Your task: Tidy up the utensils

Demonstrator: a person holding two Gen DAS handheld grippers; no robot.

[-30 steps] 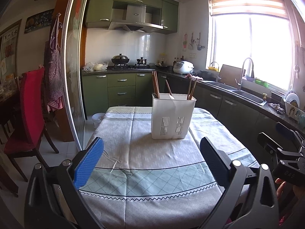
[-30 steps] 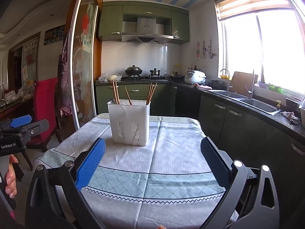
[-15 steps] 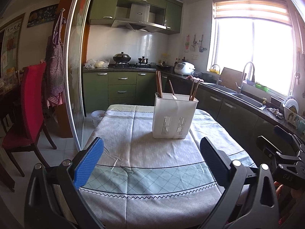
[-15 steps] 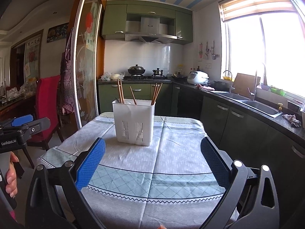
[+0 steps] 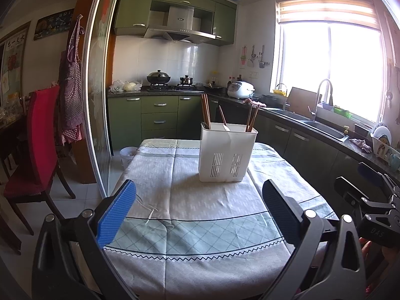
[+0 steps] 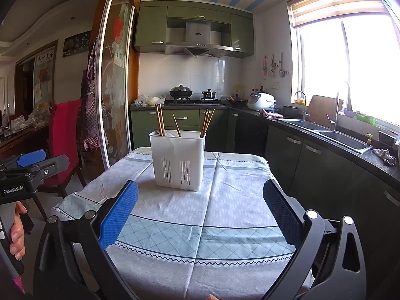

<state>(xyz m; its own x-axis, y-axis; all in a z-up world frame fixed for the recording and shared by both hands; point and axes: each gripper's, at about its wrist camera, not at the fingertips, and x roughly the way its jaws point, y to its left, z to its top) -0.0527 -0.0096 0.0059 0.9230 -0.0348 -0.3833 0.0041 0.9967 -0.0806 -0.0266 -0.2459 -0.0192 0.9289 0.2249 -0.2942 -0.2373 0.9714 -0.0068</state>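
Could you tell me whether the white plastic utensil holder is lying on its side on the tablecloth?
No, the white plastic utensil holder stands upright on the grey-green tablecloth, brown wooden chopsticks sticking out of its top.

daylight pours in through the window (image 5: 330, 70) at the upper right of both views and blows out to pure white there, with a pinkish flare along the right edge. the desk (image 5: 200, 215) cloth is evenly lit, and the white utensil holder (image 5: 226, 153) casts a soft shadow toward the lower left. the left of each frame, around the red chair (image 6: 63, 135), is dimmer. fisheye bending curves the door frame and ceiling; the corners go black. the focus is sharp mid-frame and softer on the near gripper parts.
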